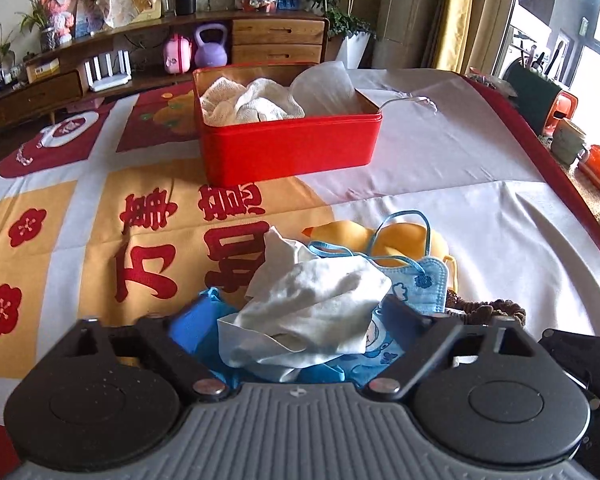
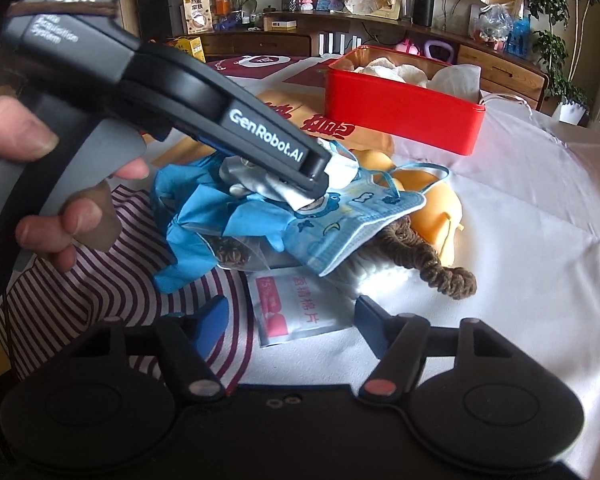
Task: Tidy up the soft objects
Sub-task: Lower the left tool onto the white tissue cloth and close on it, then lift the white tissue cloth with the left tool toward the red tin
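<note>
A pile of soft things lies on the cloth-covered table: a crumpled white cloth [image 1: 312, 304], a blue patterned face mask [image 2: 352, 220], blue gloves [image 2: 204, 232], a brown braided hair tie [image 2: 432, 260], a yellow soft object [image 2: 436, 204] and a white sachet [image 2: 296, 308]. My left gripper [image 1: 300, 320] is down in the pile with its jaws around the white cloth; it also shows in the right wrist view [image 2: 312, 184]. My right gripper [image 2: 288, 324] is open and empty, just short of the sachet. A red tin box [image 1: 292, 148] behind holds white cloths.
A wooden sideboard [image 1: 276, 40] with plants, a purple kettlebell [image 1: 210, 46] and clutter stands behind the table. The table's red edge [image 1: 548, 152] runs along the right, with containers beyond it. A striped mat [image 2: 100, 288] lies at the near left.
</note>
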Available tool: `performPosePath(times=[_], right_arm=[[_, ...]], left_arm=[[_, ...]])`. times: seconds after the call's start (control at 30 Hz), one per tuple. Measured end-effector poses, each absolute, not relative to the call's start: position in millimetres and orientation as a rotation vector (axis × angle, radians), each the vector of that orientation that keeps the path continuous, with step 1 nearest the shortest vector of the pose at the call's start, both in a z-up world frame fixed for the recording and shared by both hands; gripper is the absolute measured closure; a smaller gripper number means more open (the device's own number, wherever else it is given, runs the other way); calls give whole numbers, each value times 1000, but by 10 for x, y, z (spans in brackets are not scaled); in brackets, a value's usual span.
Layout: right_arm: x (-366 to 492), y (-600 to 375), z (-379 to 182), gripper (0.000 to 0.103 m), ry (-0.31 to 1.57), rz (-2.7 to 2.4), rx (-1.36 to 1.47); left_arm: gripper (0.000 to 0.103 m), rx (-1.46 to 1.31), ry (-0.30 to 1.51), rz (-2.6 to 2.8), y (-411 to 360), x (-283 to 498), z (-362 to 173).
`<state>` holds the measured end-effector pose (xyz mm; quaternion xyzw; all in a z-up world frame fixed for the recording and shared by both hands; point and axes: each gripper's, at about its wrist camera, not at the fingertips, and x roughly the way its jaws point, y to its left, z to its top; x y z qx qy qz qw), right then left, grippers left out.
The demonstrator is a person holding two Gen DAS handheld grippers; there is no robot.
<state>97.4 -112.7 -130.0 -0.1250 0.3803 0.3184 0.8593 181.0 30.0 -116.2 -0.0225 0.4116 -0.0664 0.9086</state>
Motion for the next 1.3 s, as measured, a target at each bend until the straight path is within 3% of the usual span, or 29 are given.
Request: performPosePath(times=[0.13,0.3,0.63,0.73,0.77,0.8,1.03,1.3], right_arm=[[955,-1159,-1287,45,799,662,-253],[925,-1158,-1269,55,799,660,-249],[866,-1248,-1212,63,796,638,-239],[869,-1283,-1176,69,797,638,-228],[865,-1295,-1178,83,805,638,-229],[864,-1307,-1177,83,809,639,-225],[822,-1371,-1111,93,789,616,-207],[809,-1545,-998,96,775,570,-154]], left_arm=[[36,-66,875,-121,324,1853,-1200],[53,-78,879,-130,306,1844,-1195],[79,-95,872,-117,319,1804,-1117],[86,-107,863,-114,341,1789,-1069],[87,-110,857,-112,353,1780,-1050],[90,-112,853,-112,360,1772,-1031],[91,-118,815,-95,414,1699,-861],[92,-136,784,-81,491,1599,-675]])
